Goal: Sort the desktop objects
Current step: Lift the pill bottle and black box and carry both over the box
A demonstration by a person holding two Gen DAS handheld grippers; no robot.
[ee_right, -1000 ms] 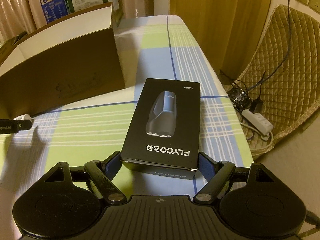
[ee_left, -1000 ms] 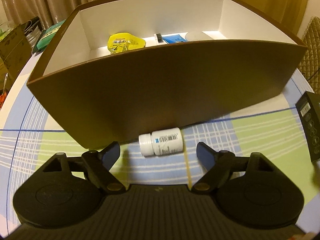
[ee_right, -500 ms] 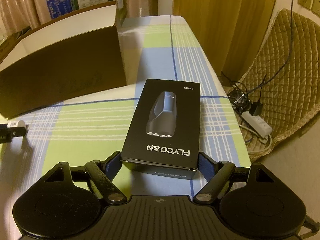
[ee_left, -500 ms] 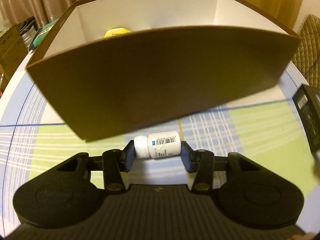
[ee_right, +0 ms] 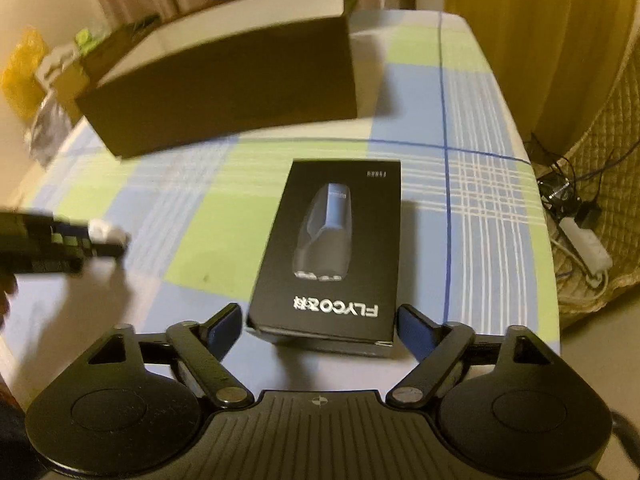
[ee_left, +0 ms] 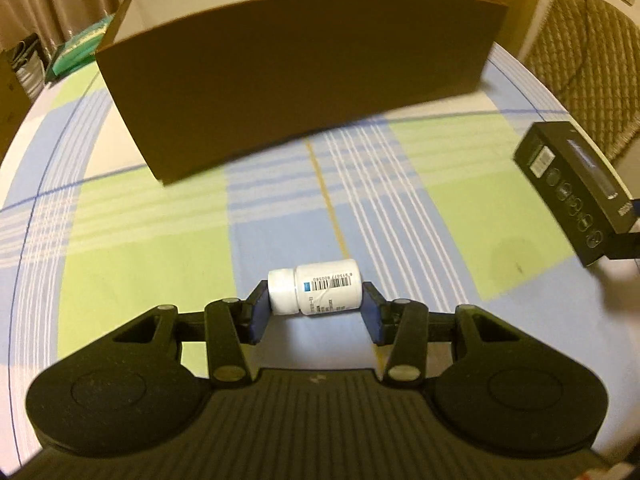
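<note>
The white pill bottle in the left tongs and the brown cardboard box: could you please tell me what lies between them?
Only bare checked tablecloth, as the left wrist view shows, between the white pill bottle and the brown cardboard box.

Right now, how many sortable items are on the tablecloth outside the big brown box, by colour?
White: 1, the pill bottle, held in the left tongs.
Black: 1, the shaver box, between the open right tongs.
Total: 2.
</note>
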